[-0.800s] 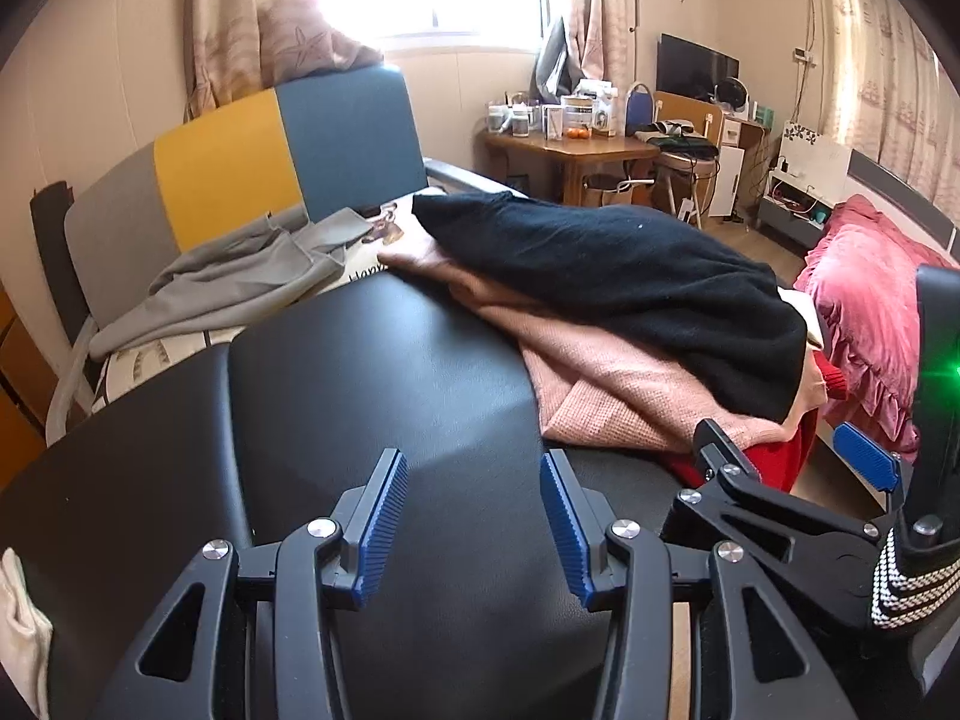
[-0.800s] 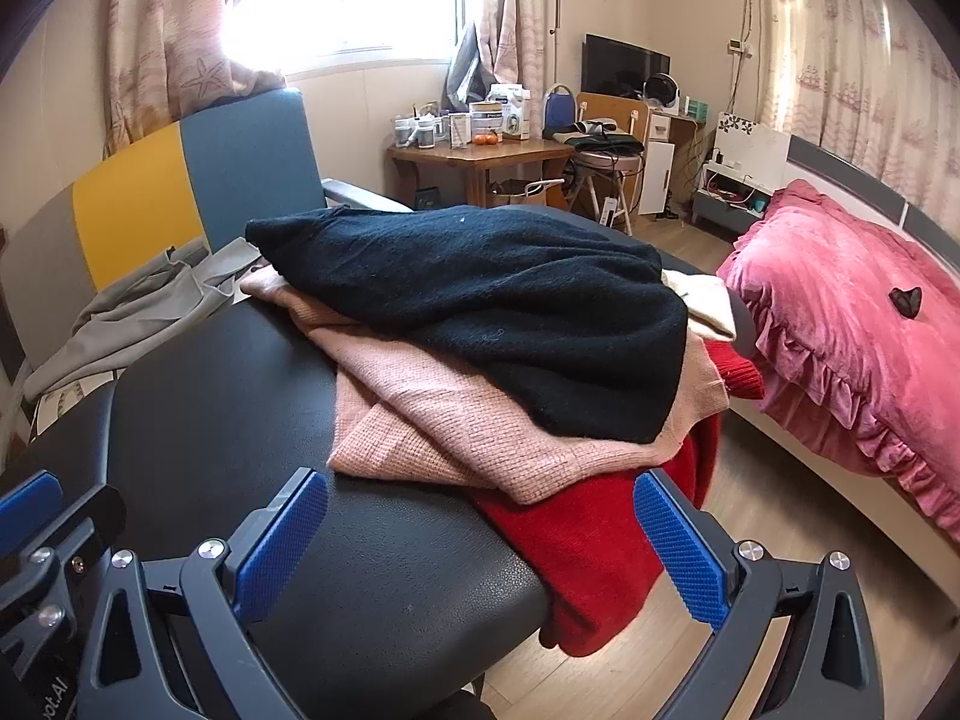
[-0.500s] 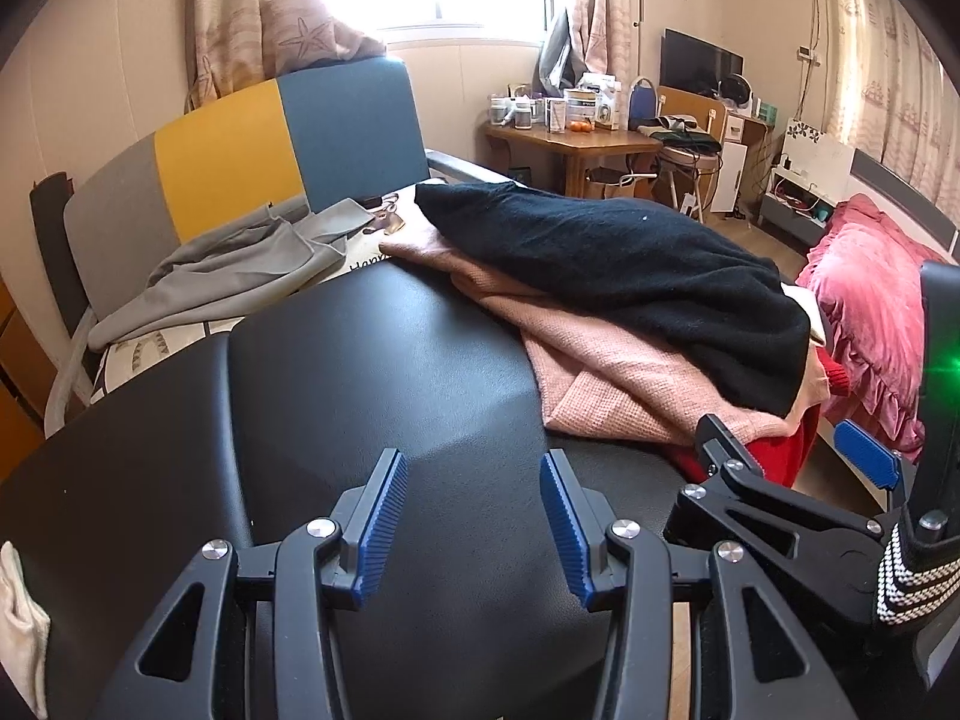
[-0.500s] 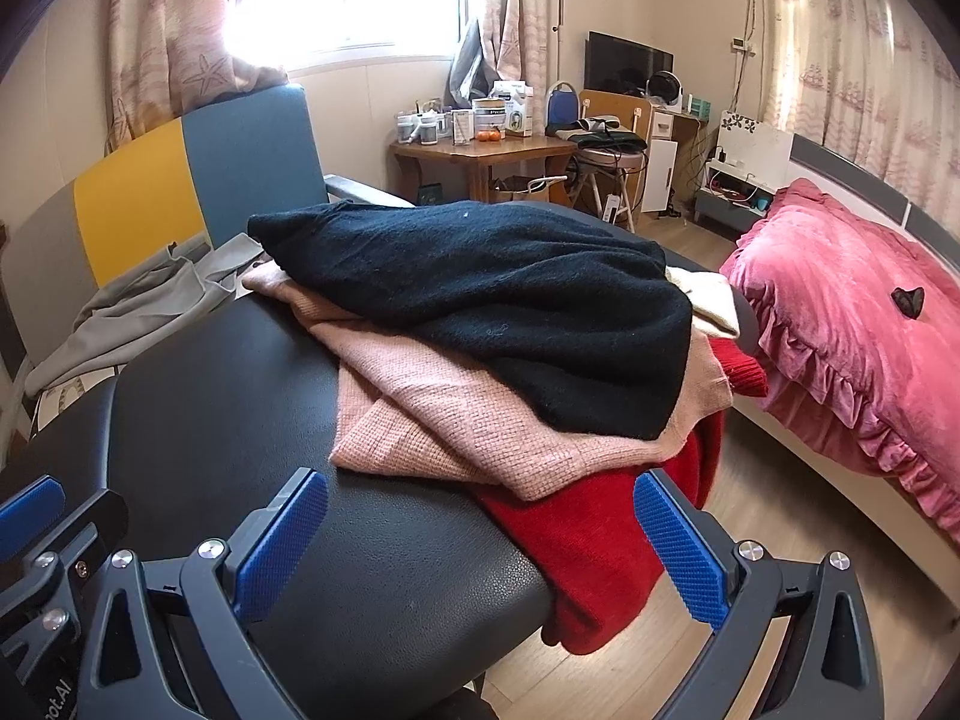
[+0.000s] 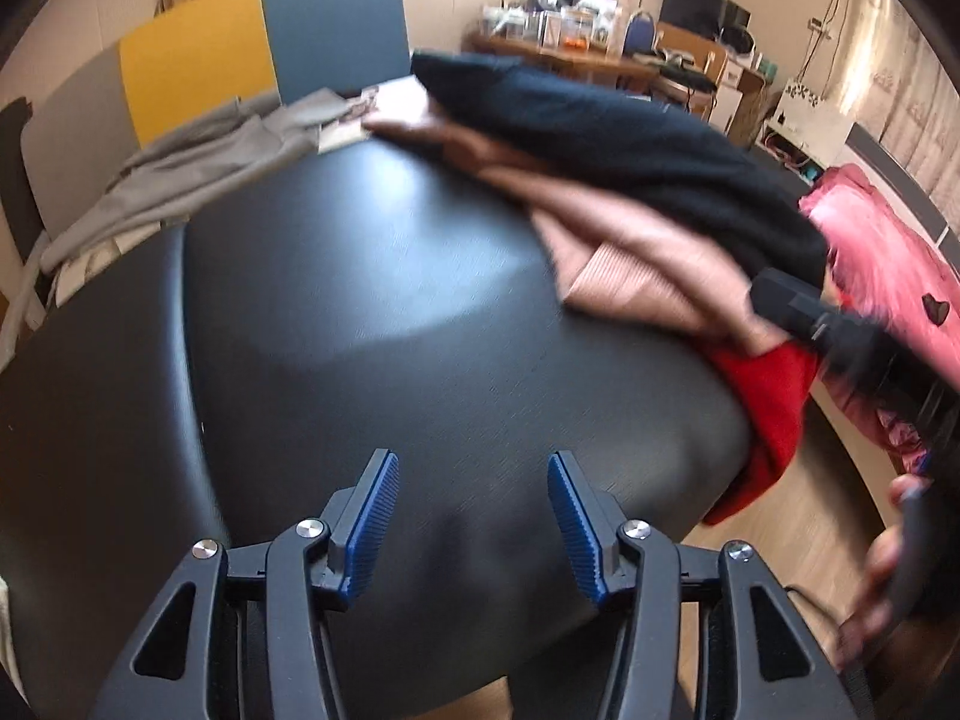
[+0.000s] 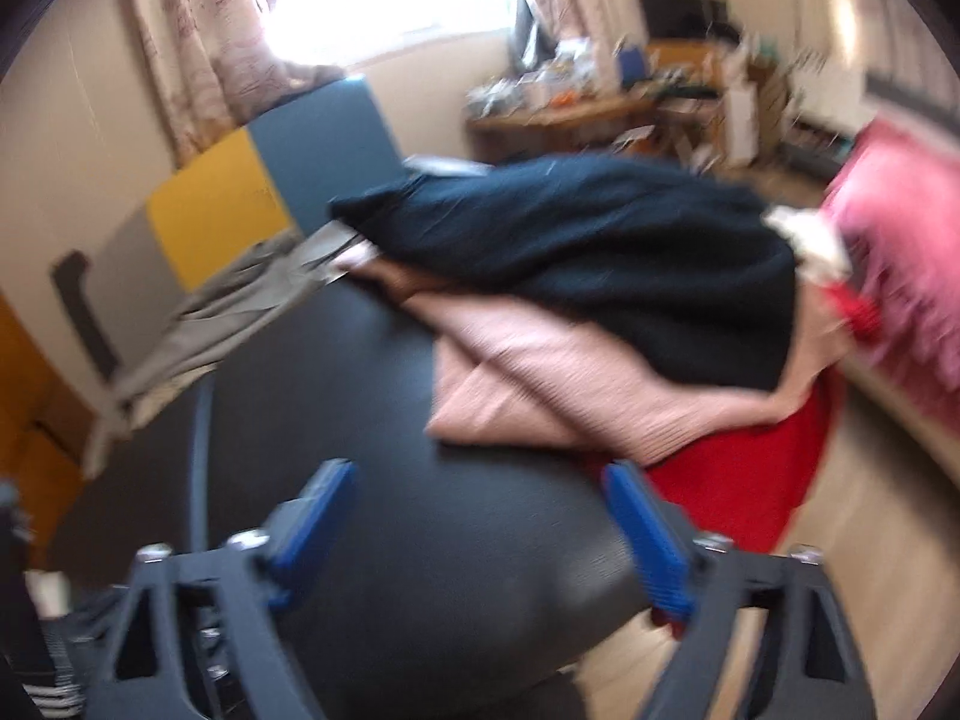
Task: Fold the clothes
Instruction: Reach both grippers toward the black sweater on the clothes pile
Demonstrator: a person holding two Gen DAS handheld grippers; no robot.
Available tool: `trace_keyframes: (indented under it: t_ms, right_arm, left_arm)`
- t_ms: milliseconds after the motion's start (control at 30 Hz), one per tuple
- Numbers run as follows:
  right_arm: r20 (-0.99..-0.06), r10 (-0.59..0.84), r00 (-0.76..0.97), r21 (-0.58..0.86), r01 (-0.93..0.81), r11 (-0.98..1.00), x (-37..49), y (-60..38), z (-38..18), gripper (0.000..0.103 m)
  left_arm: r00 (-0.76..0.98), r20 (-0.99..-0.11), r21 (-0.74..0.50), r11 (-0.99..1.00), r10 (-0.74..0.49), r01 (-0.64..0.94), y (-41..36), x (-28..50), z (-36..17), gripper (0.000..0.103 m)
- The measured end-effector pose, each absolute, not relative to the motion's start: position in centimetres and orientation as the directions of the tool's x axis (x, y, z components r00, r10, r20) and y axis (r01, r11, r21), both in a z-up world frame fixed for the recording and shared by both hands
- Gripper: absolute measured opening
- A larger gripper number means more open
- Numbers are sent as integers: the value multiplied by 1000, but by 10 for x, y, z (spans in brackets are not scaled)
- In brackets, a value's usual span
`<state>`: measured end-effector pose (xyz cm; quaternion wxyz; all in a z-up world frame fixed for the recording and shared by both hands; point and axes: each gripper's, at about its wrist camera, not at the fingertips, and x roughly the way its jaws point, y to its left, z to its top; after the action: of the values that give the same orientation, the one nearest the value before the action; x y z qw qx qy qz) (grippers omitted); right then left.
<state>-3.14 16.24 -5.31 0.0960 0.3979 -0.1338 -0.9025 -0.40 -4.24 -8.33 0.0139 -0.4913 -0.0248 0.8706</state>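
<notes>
Closest to me, my left gripper (image 5: 473, 516) hangs low over the bare near end of the black padded table (image 5: 372, 324), its blue pads a moderate gap apart with nothing between them. My right gripper (image 6: 486, 531) sits at the table's near right corner, fingers spread wide and empty; that view is smeared with motion blur, so I can't read fine detail there. In the left view I can also see the right tool's black body (image 5: 798, 312) reaching in toward the heap, and the person's hand (image 5: 882, 570) on its handle at the lower right.

As for progress, I judge the folding has not begun. The clothes lie in one loose heap on the far right part of the table: a red garment (image 6: 744, 480) at the bottom, drooping over the table edge toward the floor, a pink ribbed knit (image 6: 540, 384) crumpled above it, and a black sweater (image 6: 600, 258) draped on top. Something pale (image 6: 810, 240) peeks out at the far side of the pile. Nothing shows a neat fold, and the wide dark surface in front of me holds no finished piece. Everything remains: pick one garment, spread it flat, fold it.

Beyond the table, a grey garment (image 5: 198, 174) sprawls by the yellow-and-blue chair back (image 5: 264, 48), and a pink bed (image 6: 900, 228) lies to the right.
</notes>
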Motion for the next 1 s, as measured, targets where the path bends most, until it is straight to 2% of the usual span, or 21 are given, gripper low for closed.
trace_keyframes:
  t_ms: [133,167,200,267,367,433,633,800,867,933,967,1000]
  right_arm:
    - [-613,-396,-683,451,109,-886,-40,191,-56,77]
    - [-579,-403,-709,465,119,-877,-43,201,-51,93]
    - [-544,-406,-734,477,128,-870,-47,211,-46,103]
    - [-518,-397,-757,475,131,-870,-62,229,-38,103]
    - [-618,-289,-731,369,55,-928,-102,247,-36,103]
    - [-627,-201,-753,296,8,-955,-120,257,-32,103]
    - [-651,-111,-751,308,-128,-943,-186,301,-39,103]
    - [-728,-95,-679,373,-276,-886,-234,342,-68,103]
    - [-763,-100,-638,390,-332,-859,-249,353,-81,103]
    - [-785,-109,-610,366,-315,-875,-257,348,-88,80]
    - [-796,-89,-599,328,-303,-895,-259,342,-89,49]
    - [-807,-43,-589,262,-291,-920,-260,334,-87,29]
  left_arm:
    - [-489,-871,-58,-998,47,7,-67,0,-108,53]
    - [-482,-875,-65,-998,50,15,-74,0,-112,53]
    - [-472,-880,-74,-997,54,24,-81,-2,-117,53]
    - [-453,-890,-83,-995,54,45,-93,-4,-126,53]
    - [-422,-905,-93,-993,51,79,-109,-8,-140,53]
    - [-419,-907,-100,-991,55,87,-116,-8,-145,53]
    - [-441,-896,-82,-994,42,74,-123,-7,-146,56]
    - [-459,-886,-76,-997,59,18,-119,-4,-148,78]
    - [-463,-885,-65,-998,53,10,-114,-6,-150,82]
    - [-464,-884,-66,-998,53,12,-113,-7,-150,86]
    - [-465,-884,-64,-998,51,12,-112,-8,-151,88]
    - [-466,-884,-60,-998,48,11,-111,-10,-152,91]
